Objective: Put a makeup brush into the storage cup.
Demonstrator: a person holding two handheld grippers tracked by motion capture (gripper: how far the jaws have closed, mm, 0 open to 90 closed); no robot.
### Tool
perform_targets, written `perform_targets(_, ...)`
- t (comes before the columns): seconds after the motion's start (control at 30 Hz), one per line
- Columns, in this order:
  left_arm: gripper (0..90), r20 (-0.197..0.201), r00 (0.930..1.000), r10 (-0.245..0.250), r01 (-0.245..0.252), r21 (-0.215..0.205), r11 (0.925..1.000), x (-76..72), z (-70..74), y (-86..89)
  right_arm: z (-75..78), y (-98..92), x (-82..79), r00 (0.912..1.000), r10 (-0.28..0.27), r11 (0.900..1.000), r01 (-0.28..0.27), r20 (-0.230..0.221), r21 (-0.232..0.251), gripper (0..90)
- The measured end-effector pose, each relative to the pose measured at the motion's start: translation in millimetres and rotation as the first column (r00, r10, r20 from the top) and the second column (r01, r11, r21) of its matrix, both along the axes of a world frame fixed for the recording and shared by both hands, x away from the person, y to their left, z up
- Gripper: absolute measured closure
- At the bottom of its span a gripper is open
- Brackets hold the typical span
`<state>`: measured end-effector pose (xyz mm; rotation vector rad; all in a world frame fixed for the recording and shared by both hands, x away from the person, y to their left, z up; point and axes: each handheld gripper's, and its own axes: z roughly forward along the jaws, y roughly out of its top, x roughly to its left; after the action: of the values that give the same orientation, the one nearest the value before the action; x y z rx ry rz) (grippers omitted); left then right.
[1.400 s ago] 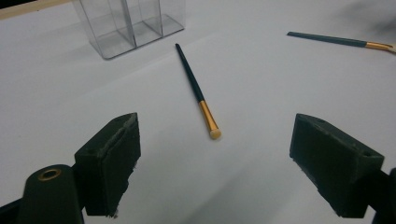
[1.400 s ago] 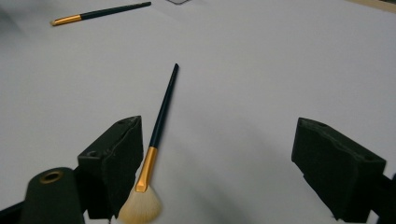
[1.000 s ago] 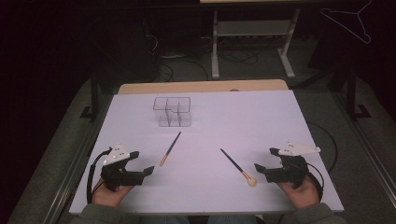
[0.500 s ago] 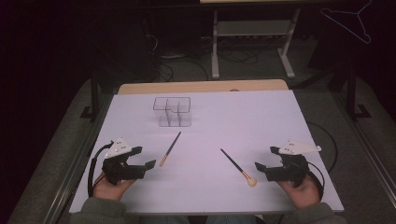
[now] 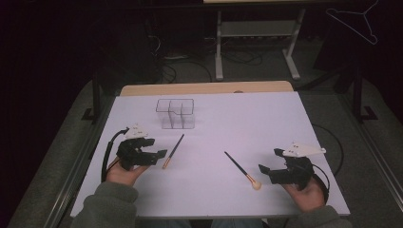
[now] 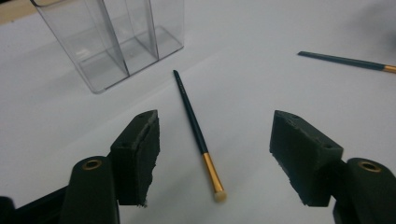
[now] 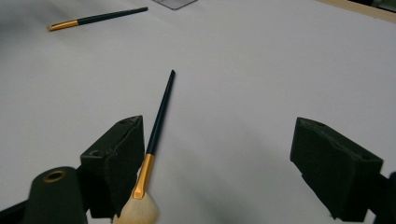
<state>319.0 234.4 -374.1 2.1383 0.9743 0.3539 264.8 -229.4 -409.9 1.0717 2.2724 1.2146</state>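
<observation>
The table (image 5: pixel 266 123) wears a pale, near-white cover, with a strip of bare wood showing along its far edge at the upper middle of the high view. The room beyond it is dark: grey carpet, a pale metal stand (image 5: pixel 254 42) at the top centre with cables trailing on the floor by it, and a wire hanger (image 5: pixel 354 19) in the top right corner.

A clear plastic organiser (image 5: pixel 176 114) with several upright compartments stands left of centre toward the far edge. Below it, at lower left, lies a thin brush (image 5: pixel 173 151) with a dark handle, gold ferrule and small pale tip. A second, fluffy-headed brush (image 5: pixel 242 170) lies right of centre, its bristles toward the bottom edge. The 2 brushes lie well apart, and nothing lies between them.

The left hand-held gripper (image 5: pixel 159 154) sits low over the table at lower left, jaws spread wide, with the thin brush lying between them in its own view, untouched. The right hand-held gripper (image 5: pixel 263 171) sits at lower right, likewise spread and grasping nothing; the fluffy head lies just beside 1 jaw. Green-grey sleeves enter from the bottom edge.
</observation>
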Motion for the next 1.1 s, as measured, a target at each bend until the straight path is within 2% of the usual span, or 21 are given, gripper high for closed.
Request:
perform_targets(0.07, 35.0, -0.037, 0.9992, 0.011, -0.011, 0.006, 0.9999, 8.3, -3.4, -5.2, 0.2, -0.7, 0.7, 1.0000, 0.001, 1.000, -0.001, -0.001, 0.000, 16.9)
perform_targets(0.17, 36.4, -0.061, 0.9981, 0.012, -0.010, 0.036, 0.9993, 20.7, -7.6, -11.3, 0.1, -0.9, 0.9, 1.0000, 0.000, 1.000, 0.000, -0.003, 0.003, 17.0)
perform_targets(0.23, 37.5, -0.094, 0.9954, 0.018, -0.013, 0.057, 0.9983, 28.6, -10.3, -13.9, 0.3, -1.0, 0.9, 1.0000, 0.001, 1.000, -0.001, -0.003, 0.003, 17.1)
perform_targets(0.27, 38.4, -0.116, 0.9930, 0.025, -0.019, 0.054, 0.9984, 31.9, -11.9, -15.7, 0.5, -1.1, 0.9, 1.0000, 0.001, 1.000, -0.001, -0.002, 0.003, 17.1)
perform_targets(0.33, 40.6, -0.132, 0.9905, 0.036, -0.028, 0.066, 0.9974, 36.8, -14.3, -18.8, 0.7, -1.4, 1.0, 1.0000, 0.003, 1.000, -0.003, -0.002, 0.003, 17.3)
perform_targets(0.4, 43.4, -0.163, 0.9849, 0.057, -0.043, 0.091, 0.9950, 42.7, -15.9, -22.4, 0.6, -1.5, 1.3, 1.0000, 0.005, 1.000, -0.004, -0.002, 0.003, 17.3)
perform_targets(0.43, 44.0, -0.170, 0.9831, 0.069, -0.055, 0.084, 0.9950, 44.4, -16.9, -25.0, 0.8, -1.3, 1.2, 1.0000, 0.003, 1.000, -0.003, -0.004, 0.004, 17.4)
perform_targets(0.47, 45.6, -0.173, 0.9828, 0.065, -0.049, 0.097, 0.9941, 46.1, -17.2, -25.8, 0.9, -1.0, 1.2, 1.0000, 0.001, 1.000, -0.001, -0.006, 0.007, 17.4)
perform_targets(0.5, 46.8, -0.182, 0.9799, 0.083, -0.064, 0.110, 0.9919, 48.0, -18.2, -28.8, 1.0, -1.0, 1.3, 1.0000, 0.001, 1.000, -0.001, -0.006, 0.007, 17.4)
perform_targets(0.6, 49.0, -0.206, 0.9737, 0.096, -0.072, 0.124, 0.9897, 52.6, -21.5, -34.9, 1.3, -0.9, 1.2, 1.0000, 0.002, 1.000, -0.002, -0.007, 0.008, 17.6)
perform_targets(0.7, 51.7, -0.213, 0.9720, 0.099, -0.066, 0.157, 0.9855, 55.2, -25.6, -40.6, 1.4, -1.0, 1.6, 1.0000, 0.003, 1.000, -0.003, -0.004, 0.008, 17.8)
perform_targets(0.77, 55.1, -0.227, 0.9682, 0.106, -0.068, 0.170, 0.9831, 56.6, -28.9, -43.6, 1.6, -1.2, 1.5, 0.9999, 0.000, 1.000, 0.000, -0.010, 0.012, 17.8)
perform_targets(0.8, 56.1, -0.234, 0.9676, 0.094, -0.047, 0.198, 0.9792, 57.7, -29.5, -43.2, 1.6, -1.4, 1.6, 1.0000, 0.001, 1.000, -0.001, -0.006, 0.011, 17.8)
perform_targets(0.87, 57.8, -0.247, 0.9634, 0.103, -0.051, 0.205, 0.9774, 58.2, -32.5, -45.6, 1.7, -1.6, 1.7, 1.0000, 0.002, 1.000, -0.001, -0.006, 0.011, 17.8)
perform_targets(0.9, 57.8, -0.253, 0.9629, 0.094, -0.038, 0.216, 0.9757, 58.7, -33.0, -45.8, 1.7, -1.6, 1.7, 1.0000, 0.002, 1.000, -0.001, -0.006, 0.011, 17.8)
perform_targets(0.93, 60.0, -0.255, 0.9613, 0.105, -0.052, 0.206, 0.9772, 58.1, -34.2, -47.4, 1.7, -1.7, 1.6, 1.0000, 0.001, 1.000, -0.001, -0.007, 0.011, 17.8)
perform_targets(1.0, 62.2, -0.253, 0.9605, 0.115, -0.061, 0.211, 0.9755, 57.8, -35.9, -49.6, 1.9, -1.9, 1.6, 1.0000, 0.000, 1.000, 0.000, -0.005, 0.012, 17.8)
perform_targets(1.1, 63.7, -0.270, 0.9560, 0.114, -0.053, 0.224, 0.9732, 58.1, -37.5, -50.2, 2.0, -1.9, 1.5, 1.0000, 0.000, 1.000, 0.000, -0.005, 0.011, 17.9)
